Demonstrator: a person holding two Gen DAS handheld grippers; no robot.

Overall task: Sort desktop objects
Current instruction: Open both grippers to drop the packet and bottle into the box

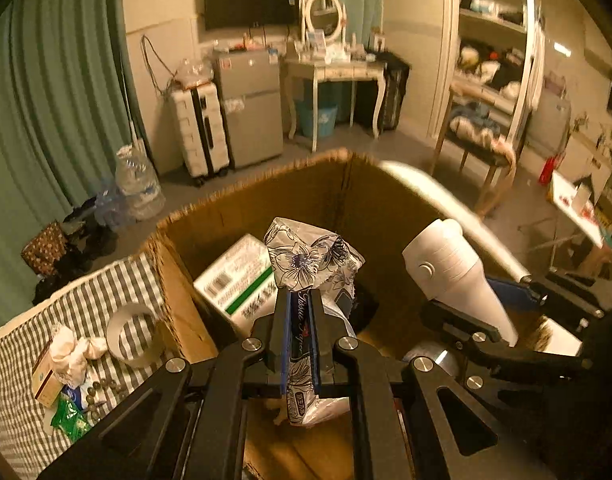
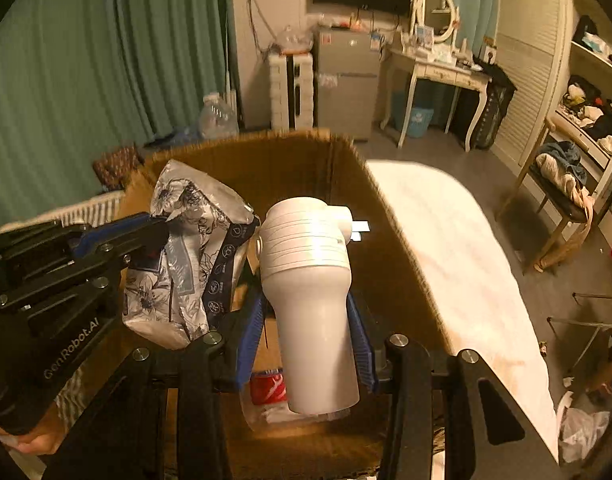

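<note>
My left gripper [image 1: 300, 300] is shut on a flower-printed tissue pack [image 1: 311, 264] and holds it over the open cardboard box [image 1: 266, 188]. My right gripper [image 2: 306, 312] is shut on a white bottle [image 2: 309, 280] and holds it upright above the same box [image 2: 290, 156]. In the left wrist view the bottle [image 1: 449, 268] and the right gripper show at the right. In the right wrist view the tissue pack [image 2: 190, 256] and the left gripper [image 2: 162, 232] show at the left. A white-and-green carton [image 1: 242, 280] lies inside the box.
A striped cloth [image 1: 86, 308] left of the box carries a tape roll [image 1: 132, 334], crumpled tissue [image 1: 72, 354], a small box [image 1: 46, 384] and a green packet [image 1: 70, 420]. A red packet [image 2: 268, 388] lies in the box. A white bed edge [image 2: 465, 264] runs along the right.
</note>
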